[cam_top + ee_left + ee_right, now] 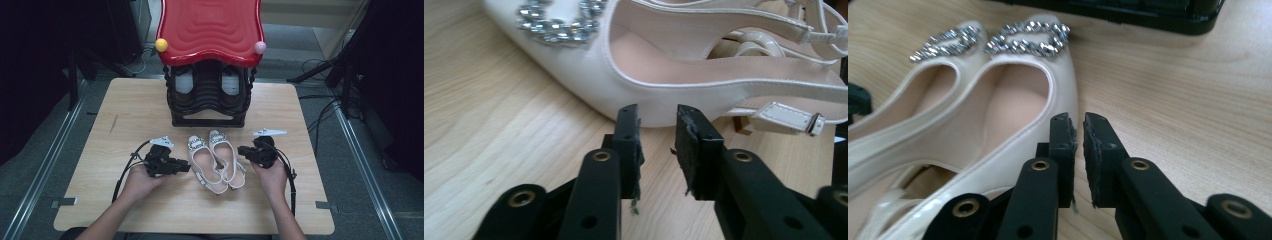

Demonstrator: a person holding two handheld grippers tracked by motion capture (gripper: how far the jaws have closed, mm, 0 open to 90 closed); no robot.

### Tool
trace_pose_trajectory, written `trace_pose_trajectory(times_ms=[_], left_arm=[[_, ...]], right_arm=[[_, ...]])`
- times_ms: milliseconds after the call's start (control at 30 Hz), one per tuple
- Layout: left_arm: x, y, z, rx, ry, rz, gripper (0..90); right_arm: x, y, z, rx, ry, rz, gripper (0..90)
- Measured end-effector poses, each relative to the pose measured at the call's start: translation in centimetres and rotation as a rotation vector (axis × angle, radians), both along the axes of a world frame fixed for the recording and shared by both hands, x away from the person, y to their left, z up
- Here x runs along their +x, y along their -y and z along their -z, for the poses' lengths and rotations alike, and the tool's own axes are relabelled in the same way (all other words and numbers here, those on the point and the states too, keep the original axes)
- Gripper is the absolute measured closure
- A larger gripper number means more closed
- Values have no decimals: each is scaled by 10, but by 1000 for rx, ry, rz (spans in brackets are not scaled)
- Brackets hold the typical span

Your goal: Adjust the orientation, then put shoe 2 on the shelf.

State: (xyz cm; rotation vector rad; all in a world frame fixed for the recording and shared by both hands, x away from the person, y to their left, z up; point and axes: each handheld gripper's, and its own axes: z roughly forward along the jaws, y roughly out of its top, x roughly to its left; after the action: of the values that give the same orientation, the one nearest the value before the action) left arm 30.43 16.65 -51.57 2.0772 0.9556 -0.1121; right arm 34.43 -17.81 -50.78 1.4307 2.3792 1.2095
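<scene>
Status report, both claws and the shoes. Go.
Left claw open, empty, at the left shoe's side. Right claw open a crack, empty, beside the right shoe. Black rack behind, nothing blocking.

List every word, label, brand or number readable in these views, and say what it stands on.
None: no readable text in any view.
The cream shoes carry only rhinestone buckles, no lettering.
The red-topped black rack and the wooden table bear no visible print.
</scene>
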Motion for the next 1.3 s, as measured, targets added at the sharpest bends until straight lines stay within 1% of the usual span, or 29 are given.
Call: trace_pose_trajectory(times_ms=[167,233,300,433,467,533,700,800,1000,1100,1300], left_arm=[[2,-11,-3,13,10,-33,647],[2,-13,-4,31,25,-44,630],[2,-16,-4,37,26,-51,612],[3,-19,-6,49,32,-61,580],[3,-20,-7,47,33,-64,573],[2,-21,-8,47,35,-66,565],[2,-24,-8,66,49,-75,544],[2,-27,-9,56,50,-86,538],[3,-30,-10,58,53,-95,532],[3,-31,-11,59,55,-92,527],[3,-31,-11,68,60,-96,521]], right_arm=[[-5,-1,-9,24,29,-17,811],[-7,-3,-12,29,35,-30,794],[-8,-5,-13,32,34,-42,785],[-11,-9,-18,31,27,-48,750],[-12,-10,-19,32,26,-50,741],[-13,-13,-21,27,38,-60,740],[-15,-19,-25,20,25,-80,719],[-14,-23,-25,12,22,-94,718],[-12,-34,-31,-1,4,-114,717],[-9,-42,-33,-16,1,-130,715],[-4,-58,-36,-53,-25,-159,706]])
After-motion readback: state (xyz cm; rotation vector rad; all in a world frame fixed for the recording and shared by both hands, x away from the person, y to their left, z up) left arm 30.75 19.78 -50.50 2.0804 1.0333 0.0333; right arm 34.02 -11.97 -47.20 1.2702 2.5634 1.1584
